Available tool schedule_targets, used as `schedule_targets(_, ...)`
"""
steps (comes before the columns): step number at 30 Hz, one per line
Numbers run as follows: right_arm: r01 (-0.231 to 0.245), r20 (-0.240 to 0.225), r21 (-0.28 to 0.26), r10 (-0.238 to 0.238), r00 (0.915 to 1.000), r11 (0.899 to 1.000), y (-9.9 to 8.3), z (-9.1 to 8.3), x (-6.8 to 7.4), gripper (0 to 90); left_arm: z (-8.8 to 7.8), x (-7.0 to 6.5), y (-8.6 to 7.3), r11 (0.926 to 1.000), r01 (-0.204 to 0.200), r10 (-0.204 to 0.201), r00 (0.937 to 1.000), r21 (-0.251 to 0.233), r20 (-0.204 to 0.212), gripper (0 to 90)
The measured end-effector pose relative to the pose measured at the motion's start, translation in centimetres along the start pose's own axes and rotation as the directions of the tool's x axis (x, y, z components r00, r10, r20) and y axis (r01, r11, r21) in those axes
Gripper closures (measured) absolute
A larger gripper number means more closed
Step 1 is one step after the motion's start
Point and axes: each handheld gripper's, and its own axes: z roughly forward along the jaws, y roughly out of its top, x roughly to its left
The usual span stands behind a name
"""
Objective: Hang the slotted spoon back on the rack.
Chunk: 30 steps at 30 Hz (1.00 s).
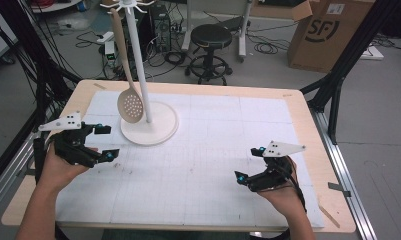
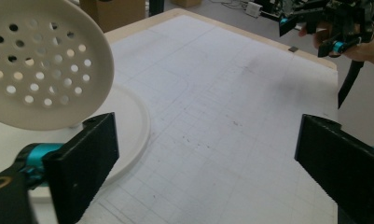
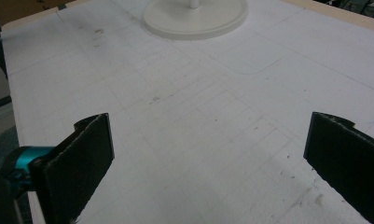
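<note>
High view: a slotted spoon (image 1: pixel 130 106) hangs from a white stand (image 1: pixel 149 125) on the surface (image 1: pixel 213 150). Left hand-held gripper (image 1: pixel 106 142) and right hand-held gripper (image 1: pixel 249 165) hover wide apart-jawed, holding nothing.

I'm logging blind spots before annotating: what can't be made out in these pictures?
- High view: the top of the stand, where the slotted spoon hangs, is cut by the frame's upper edge.
- Left gripper view: the spoon's handle is cut off.
- Right gripper view: the stand's pole is cut off above its base.
</note>
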Motion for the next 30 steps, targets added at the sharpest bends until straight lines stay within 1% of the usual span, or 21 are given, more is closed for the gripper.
schedule_targets(1, -0.001, 0.0, 0.0, 0.001, 1.0, 1.0, 0.0, 0.0, -0.1, 0.2, 0.1, 0.1, -0.1, 1.0, -0.002, 0.002, 1.0, 0.005, 0.002, 5.2)
schedule_targets(3, -0.004, -0.001, -0.002, 0.004, 1.0, 1.0, -0.2, 0.0, -0.1, 0.2, 0.3, 0.2, -0.2, 0.9999, 0.008, -0.008, 1.0, 0.007, -0.002, 1.7)
schedule_targets(4, -0.008, 0.0, -0.001, 0.008, 1.0, 1.0, -0.2, 0.0, -0.1, 0.2, 0.4, 0.3, -0.3, 1.0, 0.005, -0.005, 1.0, 0.008, -0.004, 1.6)
schedule_targets(6, -0.005, 0.0, 0.005, 0.005, 1.0, 1.0, -0.3, 0.0, -0.1, 0.2, 0.5, 0.3, -0.5, 1.0, -0.004, 0.004, 0.9998, -0.006, -0.02, 1.7)
schedule_targets(8, -0.003, 0.002, 0.004, 0.003, 1.0, 1.0, -0.3, 0.0, -0.2, 0.2, 0.6, 0.4, -0.8, 0.9999, 0.006, -0.006, 0.9999, -0.014, -0.014, 1.7)
schedule_targets(9, -0.005, 0.005, 0.003, 0.005, 1.0, 1.0, -0.2, 0.0, -0.2, 0.2, 0.7, 0.4, -0.9, 0.9999, 0.009, -0.009, 0.9999, -0.013, -0.014, 1.7)
schedule_targets(13, -0.008, 0.014, 0.003, 0.008, 0.9999, 1.0, -0.3, -0.1, -0.2, 0.2, 0.9, 0.3, -1.2, 0.9999, -0.008, 0.009, 0.9996, 0.006, -0.025, 1.7)
schedule_targets(16, -0.008, 0.018, 0.013, 0.008, 0.9998, 1.0, -0.3, 0.0, -0.2, 0.2, 1.2, 0.2, -1.4, 0.9998, -0.014, 0.014, 0.9997, 0.016, -0.021, 1.6)
schedule_targets(18, -0.006, 0.017, 0.021, 0.006, 0.9998, 1.0, -0.5, 0.2, -0.2, 0.2, 1.3, 0.1, -1.4, 0.9998, -0.012, 0.012, 0.9996, 0.017, -0.026, 1.7)
schedule_targets(20, -0.006, 0.018, 0.028, 0.006, 0.9998, 1.0, -0.5, 0.3, -0.3, 0.2, 1.3, 0.0, -1.5, 0.9996, -0.023, 0.024, 0.9986, 0.014, -0.048, 1.6)
schedule_targets(23, -0.003, 0.014, 0.027, 0.003, 0.9999, 1.0, -0.4, 0.4, -0.2, 0.2, 1.0, -0.1, -1.5, 0.9996, -0.029, 0.029, 0.9979, 0.003, -0.058, 1.7)
schedule_targets(25, -0.002, 0.011, 0.026, 0.001, 0.9999, 1.0, -0.4, 0.4, -0.2, 0.2, 0.9, -0.1, -1.5, 0.9996, -0.027, 0.027, 0.9982, 0.0, -0.054, 1.7)
schedule_targets(30, 0.001, 0.011, 0.026, -0.001, 0.9999, 1.0, -0.2, 0.5, -0.1, 0.2, 1.1, -0.1, -1.7, 0.9996, -0.024, 0.024, 0.9983, 0.014, -0.054, 1.7)
